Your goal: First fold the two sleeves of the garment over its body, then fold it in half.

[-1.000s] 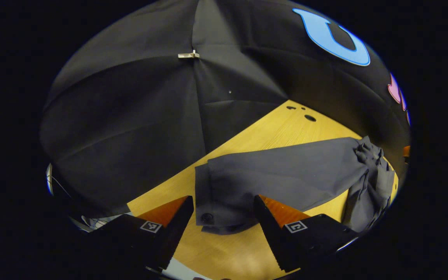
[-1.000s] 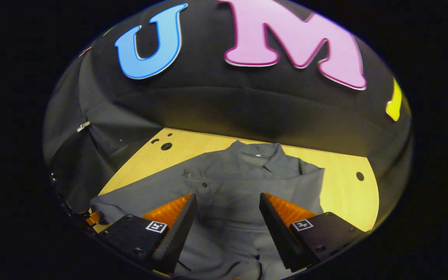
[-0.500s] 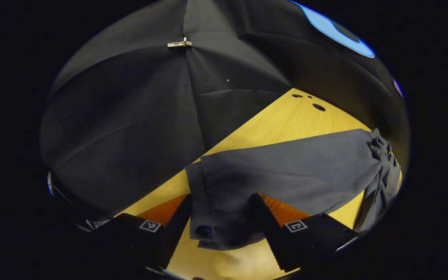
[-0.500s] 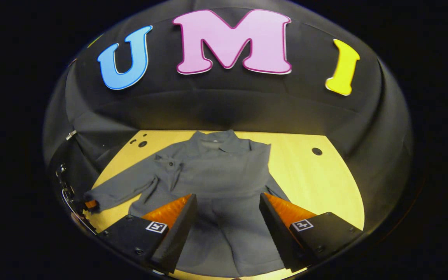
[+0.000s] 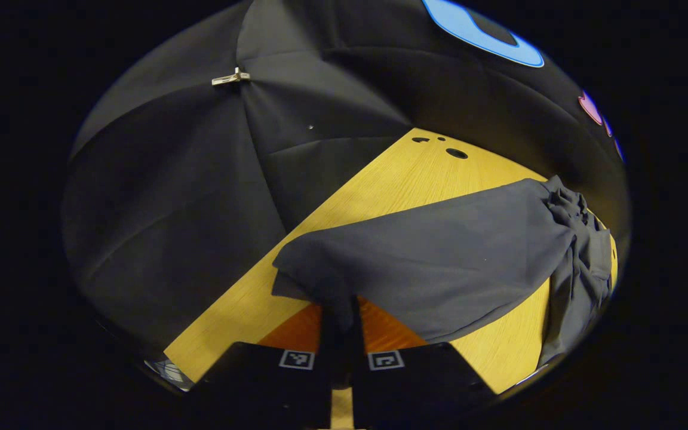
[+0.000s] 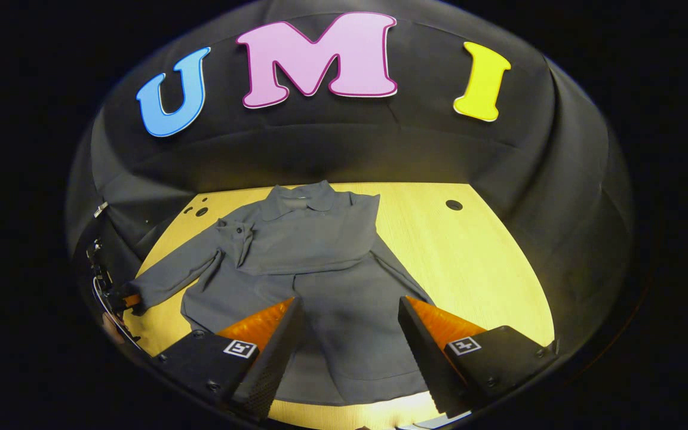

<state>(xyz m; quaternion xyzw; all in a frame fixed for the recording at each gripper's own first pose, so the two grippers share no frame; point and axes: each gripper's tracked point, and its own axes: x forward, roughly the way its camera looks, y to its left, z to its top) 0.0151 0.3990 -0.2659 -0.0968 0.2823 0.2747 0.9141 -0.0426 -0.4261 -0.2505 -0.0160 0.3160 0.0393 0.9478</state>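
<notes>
Where the left gripper (image 5: 339, 310) pinches the sleeve (image 5: 433, 257), cuff hidden between fingers, right gripper (image 6: 350, 334) open above jacket (image 6: 314, 263), hem partly covered.

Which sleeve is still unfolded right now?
The sleeve stretched out over the table, its cuff pinched in the left gripper. The other sleeve already lies folded across the body.

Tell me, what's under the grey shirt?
The shirt lies on a yellow wooden table, bare wood showing all around it. One sleeve is folded over its body; the other sleeve is pinched by the left gripper. Anything beneath the cloth is hidden.
</notes>
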